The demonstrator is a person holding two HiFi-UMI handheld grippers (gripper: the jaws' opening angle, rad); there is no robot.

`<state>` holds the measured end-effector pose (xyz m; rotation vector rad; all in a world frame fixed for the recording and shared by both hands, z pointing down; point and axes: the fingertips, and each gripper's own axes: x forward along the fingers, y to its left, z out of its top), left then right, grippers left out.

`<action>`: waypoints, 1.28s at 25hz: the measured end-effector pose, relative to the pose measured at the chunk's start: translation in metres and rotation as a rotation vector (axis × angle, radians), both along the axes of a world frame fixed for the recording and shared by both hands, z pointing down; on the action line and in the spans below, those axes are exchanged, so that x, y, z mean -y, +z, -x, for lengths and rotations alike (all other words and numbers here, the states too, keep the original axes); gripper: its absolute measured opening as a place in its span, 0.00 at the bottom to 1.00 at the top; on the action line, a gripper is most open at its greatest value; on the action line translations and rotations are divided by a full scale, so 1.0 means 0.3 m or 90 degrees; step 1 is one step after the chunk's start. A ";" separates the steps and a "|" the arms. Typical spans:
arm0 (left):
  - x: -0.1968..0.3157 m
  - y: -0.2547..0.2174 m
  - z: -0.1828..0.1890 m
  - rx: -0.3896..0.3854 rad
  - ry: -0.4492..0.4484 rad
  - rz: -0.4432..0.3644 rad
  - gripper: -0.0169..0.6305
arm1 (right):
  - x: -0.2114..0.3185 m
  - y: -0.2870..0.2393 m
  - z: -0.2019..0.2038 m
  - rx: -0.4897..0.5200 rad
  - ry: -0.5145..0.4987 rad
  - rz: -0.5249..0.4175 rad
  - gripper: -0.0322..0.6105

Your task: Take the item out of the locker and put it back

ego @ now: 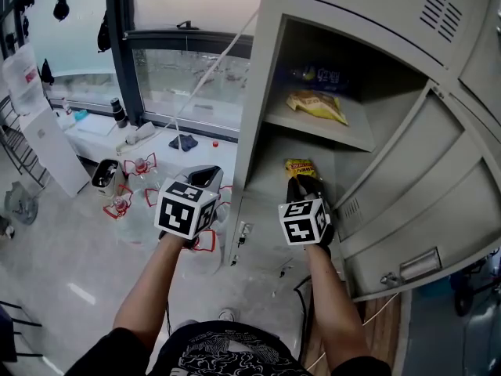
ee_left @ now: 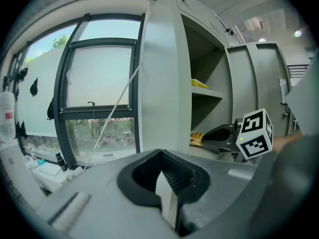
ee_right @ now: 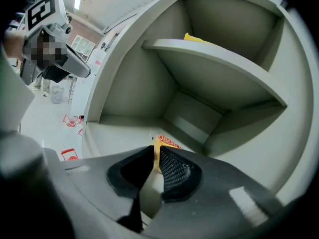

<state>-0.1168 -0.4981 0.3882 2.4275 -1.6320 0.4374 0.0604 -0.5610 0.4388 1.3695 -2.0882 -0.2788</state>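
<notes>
In the grey locker's [ego: 258, 92] lower compartment lies a yellow snack packet [ego: 299, 166] with a red label. My right gripper [ego: 304, 182] reaches into that compartment. In the right gripper view its jaws [ee_right: 155, 151] stand almost together, with the near edge of the packet [ee_right: 167, 142] pinched between the pads. My left gripper [ego: 205, 175] hangs outside the locker, left of its side wall; its pads [ee_left: 160, 154] meet at the tips with nothing between them. From the left gripper view, the right gripper [ee_left: 219, 136] shows against the packet [ee_left: 197, 139].
The upper shelf [ee_right: 214, 68] carries a yellow bag [ego: 317, 106] and a blue pack [ego: 325, 75] behind it. The open locker door [ego: 423, 202] swings out at the right. Several red-framed objects [ego: 139, 165] and a small bin [ego: 104, 175] sit on the floor left, below a window [ee_left: 99, 83].
</notes>
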 end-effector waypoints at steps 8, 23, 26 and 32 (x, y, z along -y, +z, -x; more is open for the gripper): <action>0.012 -0.016 -0.007 0.006 0.010 -0.002 0.03 | 0.001 -0.044 -0.014 0.030 0.005 -0.011 0.10; -0.029 -0.056 -0.013 -0.001 0.058 -0.020 0.03 | -0.086 -0.186 -0.046 0.055 0.052 -0.078 0.10; -0.051 -0.069 0.004 -0.002 0.066 -0.022 0.03 | -0.119 -0.219 -0.038 0.058 0.062 -0.087 0.10; -0.098 -0.086 0.013 -0.003 0.091 -0.026 0.03 | -0.203 -0.254 -0.026 0.066 0.083 -0.099 0.10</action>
